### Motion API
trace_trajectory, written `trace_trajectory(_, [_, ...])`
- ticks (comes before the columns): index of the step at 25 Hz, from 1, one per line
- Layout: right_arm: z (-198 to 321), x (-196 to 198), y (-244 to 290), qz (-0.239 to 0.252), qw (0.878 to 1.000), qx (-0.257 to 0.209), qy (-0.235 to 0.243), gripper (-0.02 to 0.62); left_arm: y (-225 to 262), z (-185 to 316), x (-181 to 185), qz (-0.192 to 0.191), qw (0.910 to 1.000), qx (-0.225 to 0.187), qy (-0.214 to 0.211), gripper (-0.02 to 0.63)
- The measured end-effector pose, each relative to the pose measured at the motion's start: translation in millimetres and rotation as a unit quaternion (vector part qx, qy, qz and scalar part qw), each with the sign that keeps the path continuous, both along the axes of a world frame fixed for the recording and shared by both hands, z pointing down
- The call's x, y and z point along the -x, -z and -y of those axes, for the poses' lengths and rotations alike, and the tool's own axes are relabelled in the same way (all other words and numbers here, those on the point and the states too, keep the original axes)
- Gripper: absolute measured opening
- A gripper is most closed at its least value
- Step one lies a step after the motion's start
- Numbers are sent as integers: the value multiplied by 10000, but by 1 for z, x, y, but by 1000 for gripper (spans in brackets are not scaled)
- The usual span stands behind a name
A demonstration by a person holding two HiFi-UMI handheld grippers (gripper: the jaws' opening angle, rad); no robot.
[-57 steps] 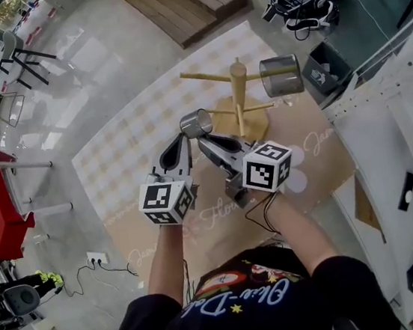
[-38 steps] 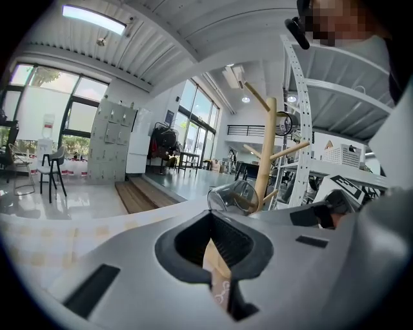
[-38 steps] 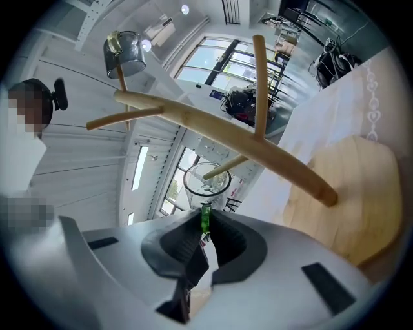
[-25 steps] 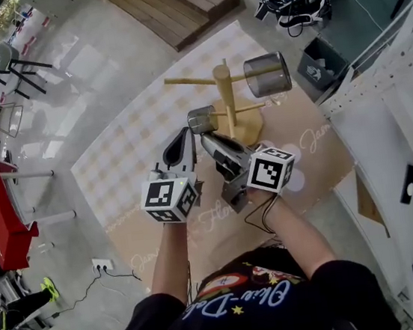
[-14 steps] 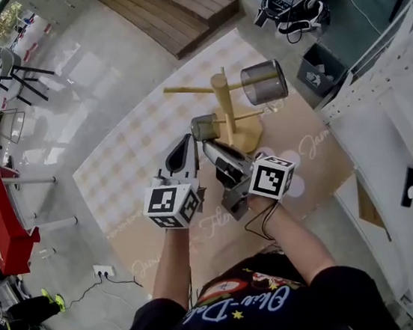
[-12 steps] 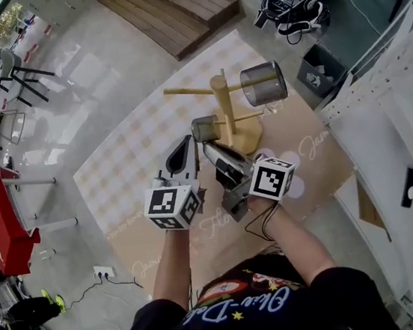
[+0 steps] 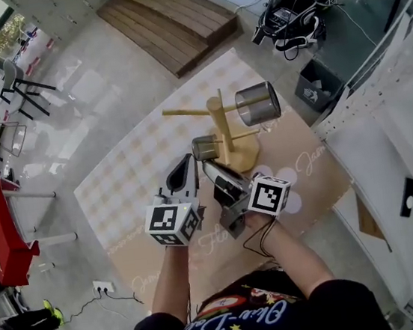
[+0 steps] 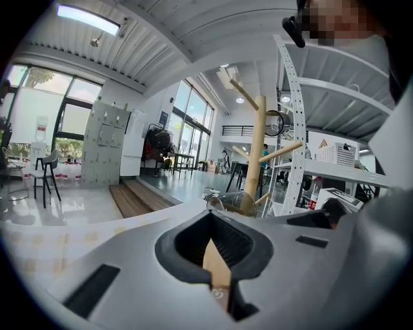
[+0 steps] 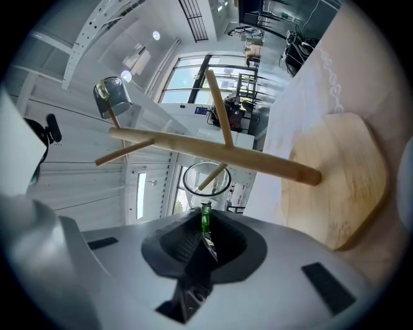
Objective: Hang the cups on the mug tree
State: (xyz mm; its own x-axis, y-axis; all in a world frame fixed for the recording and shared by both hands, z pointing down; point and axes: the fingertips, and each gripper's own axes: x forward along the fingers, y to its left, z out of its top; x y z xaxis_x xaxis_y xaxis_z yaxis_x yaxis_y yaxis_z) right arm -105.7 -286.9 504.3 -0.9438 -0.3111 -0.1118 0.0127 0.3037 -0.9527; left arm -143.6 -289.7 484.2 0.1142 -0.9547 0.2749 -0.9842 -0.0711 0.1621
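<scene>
The checkered worktop (image 7: 129, 180) carries the mug tree (image 7: 219, 125), with one cup (image 7: 257, 103) hanging on an upper peg. A second cup (image 7: 205, 148) meets a lower peg. Only the right gripper view shows the right tool (image 9: 205, 227) clamped on its green handle (image 9: 205, 216). The left tool (image 7: 183, 161) is beside it, closed and empty.

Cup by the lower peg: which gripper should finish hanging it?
Right. The right gripper is shut on the cup, close against the mug tree's lower peg; the left gripper is shut and empty.
</scene>
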Motion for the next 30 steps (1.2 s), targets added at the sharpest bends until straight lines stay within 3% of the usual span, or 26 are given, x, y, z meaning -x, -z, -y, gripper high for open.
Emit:
trace_trajectory(14, [4,1,-1,212,9997,16,-140,52,-1,2,-1,128,9997,-9,-192,8])
trace_trajectory(30, [-2,-8,-14,36,9994,226,-243,63,-1,1,-2,104,9998,-43,-190,9])
